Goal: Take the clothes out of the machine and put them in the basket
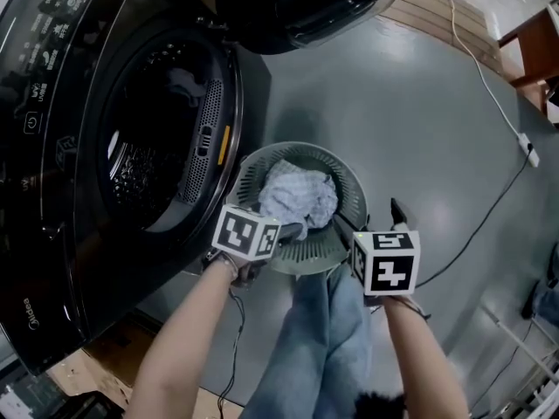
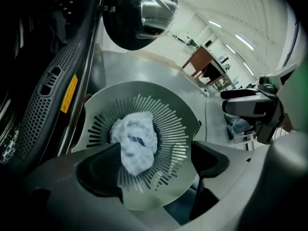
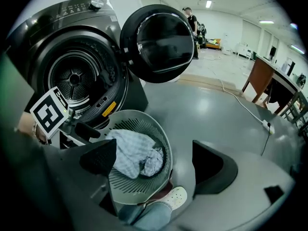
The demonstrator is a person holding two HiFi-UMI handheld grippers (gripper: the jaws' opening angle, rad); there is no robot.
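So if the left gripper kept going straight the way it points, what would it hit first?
The left gripper would most likely meet the pale cloth in the basket first, straight ahead beyond its open jaws; depth is unclear.

A crumpled pale blue checked cloth [image 1: 295, 195] lies in the round, slotted grey basket [image 1: 345, 168], which stands on the floor just beside the dark machine [image 1: 52, 147], its door [image 1: 301, 3] swung open.
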